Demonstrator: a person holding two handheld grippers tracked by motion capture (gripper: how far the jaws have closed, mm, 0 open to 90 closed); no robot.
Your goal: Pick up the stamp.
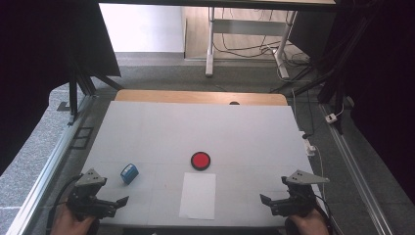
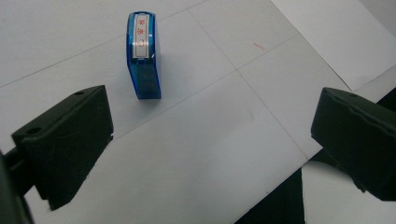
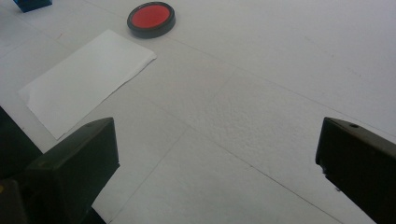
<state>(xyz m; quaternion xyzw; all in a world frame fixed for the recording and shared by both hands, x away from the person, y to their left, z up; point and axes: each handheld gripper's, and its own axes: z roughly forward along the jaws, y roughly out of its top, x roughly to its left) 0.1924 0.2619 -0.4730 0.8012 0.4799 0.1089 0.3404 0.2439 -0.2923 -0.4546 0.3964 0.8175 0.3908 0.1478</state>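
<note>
The left gripper has its fingers wide apart, with nothing between them. It sits low at the near left corner of the tabletop. The blue stamp lies on its side just ahead of these fingers, near them but not touching. There is bare white room all around the stamp.

The right gripper also has its fingers wide apart and holds nothing. It sits at the near right corner, close to the right edge of the tabletop.

Between the two grippers lies a white sheet of paper, flat, with its near end close to the front edge. Just past the paper sits a round red ink pad with a black rim. The far half of the tabletop is wide and white. A wooden strip runs along the far edge.
</note>
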